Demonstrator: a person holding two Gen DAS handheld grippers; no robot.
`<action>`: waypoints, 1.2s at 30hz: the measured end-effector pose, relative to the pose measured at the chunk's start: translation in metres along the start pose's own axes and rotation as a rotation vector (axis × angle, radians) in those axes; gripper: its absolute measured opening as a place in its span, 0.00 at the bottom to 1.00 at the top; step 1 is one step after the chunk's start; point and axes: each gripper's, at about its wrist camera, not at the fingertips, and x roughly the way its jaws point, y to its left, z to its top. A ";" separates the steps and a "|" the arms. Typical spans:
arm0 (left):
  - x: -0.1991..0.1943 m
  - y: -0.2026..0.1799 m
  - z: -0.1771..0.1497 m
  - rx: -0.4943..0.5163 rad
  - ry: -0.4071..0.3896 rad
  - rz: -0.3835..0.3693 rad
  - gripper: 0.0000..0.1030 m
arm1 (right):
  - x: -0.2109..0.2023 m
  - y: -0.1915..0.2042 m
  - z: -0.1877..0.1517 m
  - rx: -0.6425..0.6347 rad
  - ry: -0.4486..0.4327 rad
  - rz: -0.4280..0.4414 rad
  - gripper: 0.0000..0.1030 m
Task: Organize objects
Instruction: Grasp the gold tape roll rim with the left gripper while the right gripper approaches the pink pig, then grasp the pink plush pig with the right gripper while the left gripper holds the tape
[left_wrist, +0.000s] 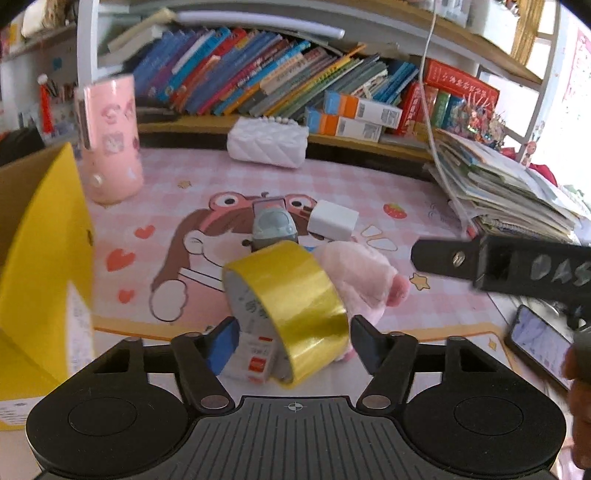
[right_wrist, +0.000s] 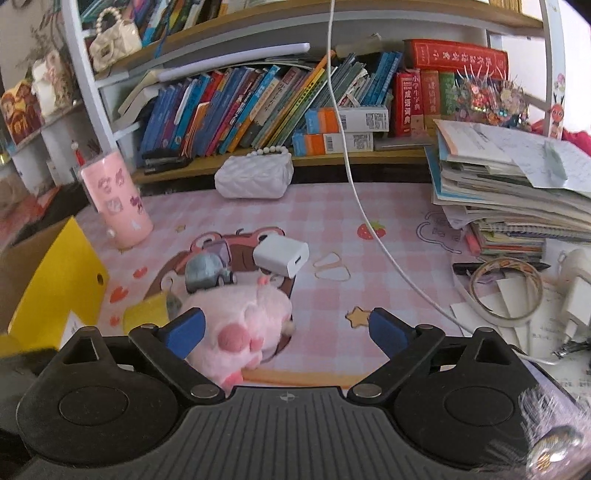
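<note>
- Left tool (left_wrist: 293, 334): fingers spread wide, released. The roll of yellow tape (left_wrist: 291, 302) sits between them, tilted on edge. Contact with either pad is not visible, so not gripped.
- A small white and red card (left_wrist: 255, 356) lies under or behind the tape, next to the left blue pad (left_wrist: 223, 341).
- Right tool (right_wrist: 286, 328): also released, fingers well apart, hovering over the pink plush toy (right_wrist: 243, 317). The toy is beside the left pad (right_wrist: 184, 330), off centre, with no clamp on it.
- In the left wrist view the right tool's black finger (left_wrist: 450, 260) comes in from the right, above the surface.
- The plush toy (left_wrist: 360, 277) lies just behind and right of the tape on the pink checked mat (right_wrist: 332, 221).
- The grey toy car (right_wrist: 207, 271) is just beyond the plush. The white charger block (right_wrist: 282, 254) is just right of the car.
- The yellow box (left_wrist: 48, 258) is at the left edge of the surface, close to the tape. The pink cup (left_wrist: 110, 136) stands upright behind it.
- The white quilted bag (right_wrist: 255, 177) sits at the back, under the shelf of books (right_wrist: 240, 107).
- The stack of notebooks (right_wrist: 509, 192) is at the right. A thin tape ring (right_wrist: 506, 288) and a white cable (right_wrist: 369, 221) are in front of it.
- The phone (left_wrist: 539, 343) is at the right edge in the left wrist view.
</note>
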 end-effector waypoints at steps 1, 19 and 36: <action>0.005 0.000 0.001 -0.005 0.008 -0.007 0.56 | 0.002 -0.002 0.002 0.009 0.000 0.008 0.94; -0.034 0.004 -0.003 -0.030 -0.055 -0.080 0.05 | 0.038 -0.015 0.021 0.163 0.087 0.104 1.00; -0.102 0.034 -0.003 -0.181 -0.194 -0.072 0.05 | 0.089 0.023 -0.014 0.049 0.271 0.120 0.57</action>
